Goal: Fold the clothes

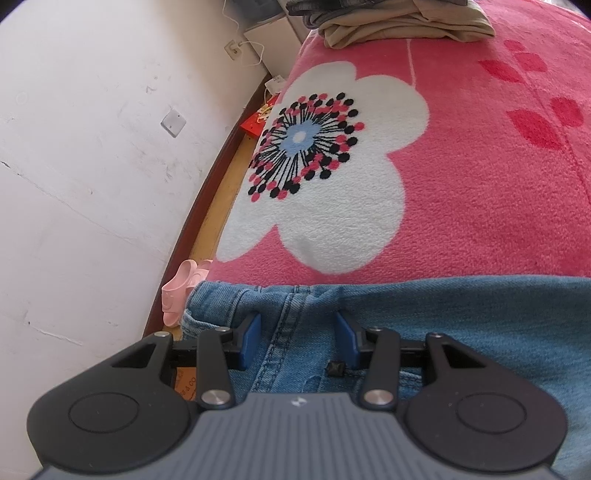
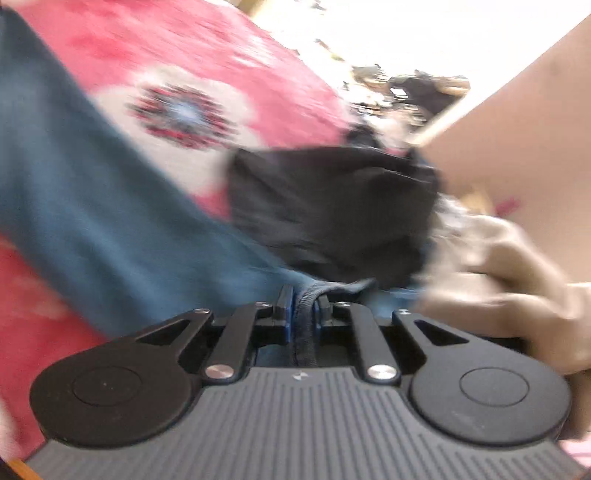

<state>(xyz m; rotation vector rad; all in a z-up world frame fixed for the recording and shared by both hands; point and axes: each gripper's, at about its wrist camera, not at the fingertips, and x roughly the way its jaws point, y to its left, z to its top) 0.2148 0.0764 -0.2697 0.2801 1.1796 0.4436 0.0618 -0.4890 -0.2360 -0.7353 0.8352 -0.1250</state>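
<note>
Blue jeans (image 1: 443,332) lie across the near edge of a pink blanket (image 1: 480,184) with a large white flower. My left gripper (image 1: 298,332) rests on the jeans near the waistband seam. Its blue pads (image 1: 251,332) stand apart, with flat denim between them and nothing pinched. The right wrist view is blurred. There my right gripper (image 2: 303,306) is shut on a thick seamed edge of the jeans (image 2: 110,221), whose denim stretches away to the upper left. A black garment (image 2: 325,206) lies just beyond the fingertips.
Folded beige and grey clothes (image 1: 406,22) are stacked at the far end of the bed. Left of the bed are a wooden frame edge (image 1: 207,206), pink slippers (image 1: 181,291) and a white wall (image 1: 92,147). A person's hand (image 2: 517,280) is at the right.
</note>
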